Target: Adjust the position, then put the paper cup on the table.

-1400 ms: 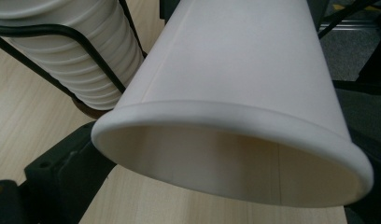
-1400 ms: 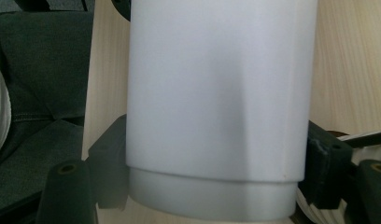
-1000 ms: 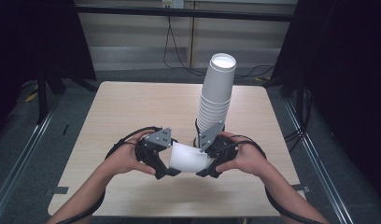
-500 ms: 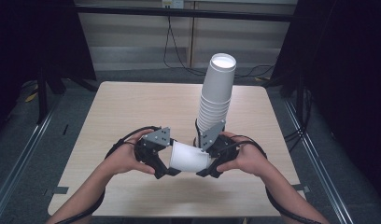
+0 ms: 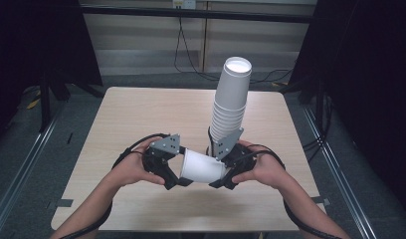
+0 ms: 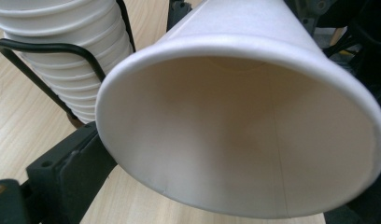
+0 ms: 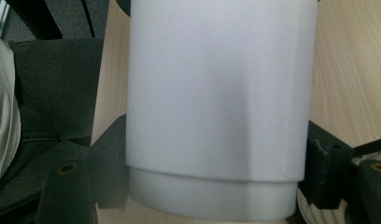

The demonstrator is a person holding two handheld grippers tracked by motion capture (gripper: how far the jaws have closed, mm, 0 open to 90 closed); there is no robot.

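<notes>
A white paper cup point(image 5: 202, 167) lies on its side above the table, held between both grippers. Its open mouth point(image 6: 235, 140) faces my left gripper point(image 5: 177, 170), whose jaws stand either side of the rim; one black jaw presses the rim's lower left. The cup's base end point(image 7: 212, 196) points at my right gripper point(image 5: 222, 172), whose two jaws press on opposite sides of the cup wall, shut on it. A tall, leaning stack of white paper cups point(image 5: 230, 104) stands just behind the right gripper, also seen as ribbed rims point(image 6: 62, 60) in the left gripper view.
The light wooden table point(image 5: 141, 114) has bare room at the left and back. A black cable point(image 6: 48, 49) loops in front of the stack. Dark floor and metal rails point(image 5: 22, 164) flank the table.
The cup and both grippers have stayed almost still, with only a slight shift of the hands.
</notes>
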